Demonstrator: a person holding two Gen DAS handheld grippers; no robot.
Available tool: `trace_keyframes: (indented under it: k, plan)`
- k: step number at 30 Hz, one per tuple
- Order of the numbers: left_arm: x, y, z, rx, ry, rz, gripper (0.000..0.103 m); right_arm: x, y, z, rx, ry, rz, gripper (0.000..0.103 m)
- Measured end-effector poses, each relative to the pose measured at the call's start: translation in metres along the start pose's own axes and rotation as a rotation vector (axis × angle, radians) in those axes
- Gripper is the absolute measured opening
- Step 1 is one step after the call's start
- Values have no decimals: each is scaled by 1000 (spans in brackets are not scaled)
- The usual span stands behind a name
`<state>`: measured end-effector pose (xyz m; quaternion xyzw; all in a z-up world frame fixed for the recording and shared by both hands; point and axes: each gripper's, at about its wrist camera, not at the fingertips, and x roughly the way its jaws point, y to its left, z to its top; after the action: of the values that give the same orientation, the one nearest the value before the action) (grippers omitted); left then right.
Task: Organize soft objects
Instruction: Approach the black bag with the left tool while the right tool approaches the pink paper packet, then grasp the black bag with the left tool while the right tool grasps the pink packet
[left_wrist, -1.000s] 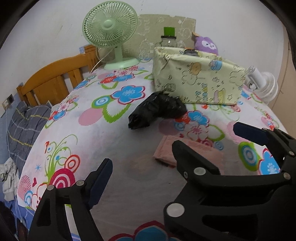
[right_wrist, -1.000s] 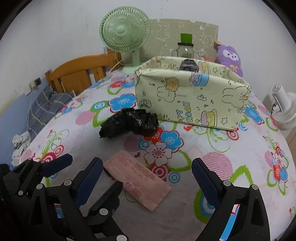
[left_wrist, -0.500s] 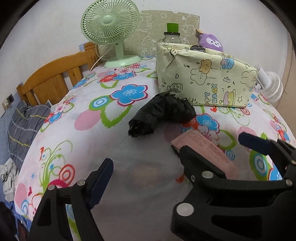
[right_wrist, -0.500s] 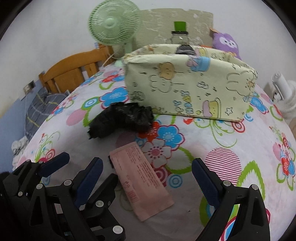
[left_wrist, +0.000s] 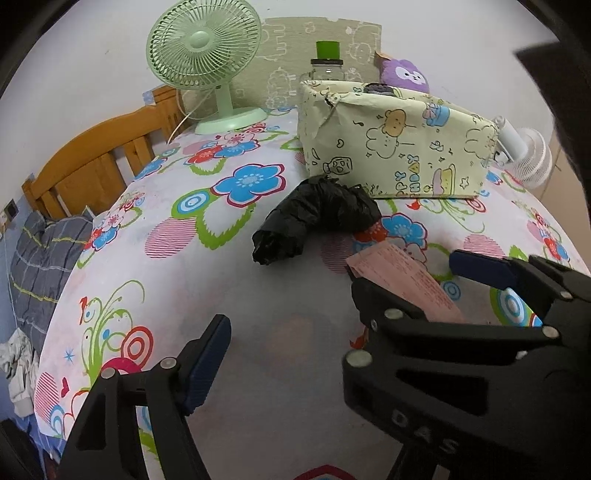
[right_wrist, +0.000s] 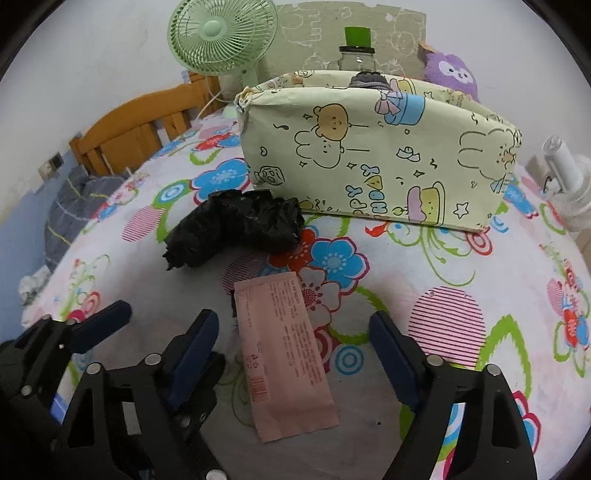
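Little of the sorting looks done. On the flowered bedspread (right_wrist: 461, 280) two loose things lie out in the open: a crumpled black plastic bag (right_wrist: 236, 225) and a flat pink packet (right_wrist: 286, 354). Behind them, toward the headboard edge of the bed, stands the cartoon-print storage box (right_wrist: 380, 155), its top open; something dark shows just above its rim, so it may already hold one item, though the view is too low to be sure.

The black bag lies just in front of the box's near-left corner, close to its base. The pink packet lies flat nearer the foot side, apart from the bag, its long side running away from the cameras.

The right gripper (right_wrist: 295, 350) straddles the packet: its jaws have just been closing but stand wide of it, one finger on either side, pads not pressing on anything. The left gripper (left_wrist: 291, 325) is also parted, its jaws having narrowed slightly, with only bare bedspread between them; it holds nothing and sits just beside the packet's left edge.

By my reading, the step in hand is the pickup of the pink packet, not yet gripped. Left after that: carrying it to the box, then doing the same with the black bag.
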<state>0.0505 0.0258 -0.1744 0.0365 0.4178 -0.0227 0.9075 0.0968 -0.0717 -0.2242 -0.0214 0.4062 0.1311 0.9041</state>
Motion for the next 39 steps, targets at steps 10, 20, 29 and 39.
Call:
trace_keyframes:
  k: [10,20,29,39]
  plan:
    - [3,0,5,-17,13,-12,78,1,5,5,-20,9,-25,40]
    - [9,-9,28,11,-12,-14,78,-7,-14,16,47,-15,-51,40]
    - [22,-12,47,34,-21,7,78,-3,-26,31,85,-19,-52,40]
    - [40,-19,69,91,-37,18,78,4,-42,43,151,-26,-75,40]
